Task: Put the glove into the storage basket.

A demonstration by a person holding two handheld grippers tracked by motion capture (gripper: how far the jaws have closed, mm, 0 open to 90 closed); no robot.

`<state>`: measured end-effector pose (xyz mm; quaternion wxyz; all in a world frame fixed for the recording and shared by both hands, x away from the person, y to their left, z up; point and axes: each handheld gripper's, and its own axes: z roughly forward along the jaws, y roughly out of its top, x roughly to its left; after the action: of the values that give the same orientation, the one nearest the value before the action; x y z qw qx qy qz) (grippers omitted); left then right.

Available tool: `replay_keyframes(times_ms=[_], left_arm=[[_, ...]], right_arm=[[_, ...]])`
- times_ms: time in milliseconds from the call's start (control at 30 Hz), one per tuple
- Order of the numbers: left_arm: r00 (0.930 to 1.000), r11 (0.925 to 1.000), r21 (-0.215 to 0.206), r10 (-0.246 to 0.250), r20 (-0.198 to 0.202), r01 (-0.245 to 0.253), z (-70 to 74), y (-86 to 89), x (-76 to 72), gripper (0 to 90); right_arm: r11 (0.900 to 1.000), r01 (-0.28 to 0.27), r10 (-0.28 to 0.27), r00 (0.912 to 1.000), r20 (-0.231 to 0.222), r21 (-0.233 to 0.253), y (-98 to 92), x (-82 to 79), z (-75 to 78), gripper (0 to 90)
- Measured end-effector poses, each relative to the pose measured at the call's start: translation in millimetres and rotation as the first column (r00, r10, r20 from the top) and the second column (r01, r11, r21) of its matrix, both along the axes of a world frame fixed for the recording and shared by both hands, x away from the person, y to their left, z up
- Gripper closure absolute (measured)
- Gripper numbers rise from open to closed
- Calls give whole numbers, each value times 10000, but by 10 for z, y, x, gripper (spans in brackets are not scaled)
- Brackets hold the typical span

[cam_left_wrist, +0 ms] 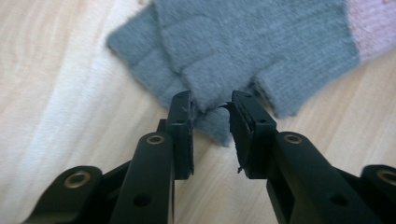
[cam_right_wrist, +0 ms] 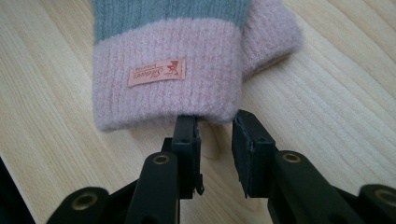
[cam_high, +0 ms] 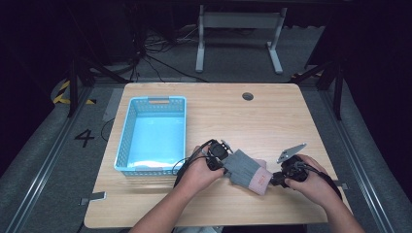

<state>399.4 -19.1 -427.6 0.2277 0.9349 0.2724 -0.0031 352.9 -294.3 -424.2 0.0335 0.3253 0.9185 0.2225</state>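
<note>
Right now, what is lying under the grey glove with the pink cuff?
Under the top glove lies a second glove, its grey fingertips and pink cuff sticking out. Its middle is covered. Below both is the wooden table.

wooden table [cam_high: 272, 116]: gloves [cam_high: 245, 170], blue basket [cam_high: 127, 141]

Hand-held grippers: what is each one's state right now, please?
Left hand-held gripper: open, jaws around a fingertip of the grey gloves.
Right hand-held gripper: open at the pink cuff.
</note>
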Motion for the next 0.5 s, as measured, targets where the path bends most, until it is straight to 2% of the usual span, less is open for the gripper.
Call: replay_keyframes(times_ms=[167,267,333,500], left_arm=[[9996,9998,-2,-189,-221,189,-70,-30,38,649],[9991,9992,-231,-319,-274,313,-54,-32,39,644],[9980,9981,-437,-452,-449,433,-45,-40,33,650],[9979,9983,-320,-499,-416,486,-61,-68,32,656]], right_arm=[[10000,-24,24,10000,7,-3,9,-6,-5,715],[10000,-15,15,10000,2,-33,18,-8,-8,717],[10000,-35,35,10000,-4,-49,25,-8,-13,717],[9999,-47,47,10000,7,-111,39,-10,-18,719]])
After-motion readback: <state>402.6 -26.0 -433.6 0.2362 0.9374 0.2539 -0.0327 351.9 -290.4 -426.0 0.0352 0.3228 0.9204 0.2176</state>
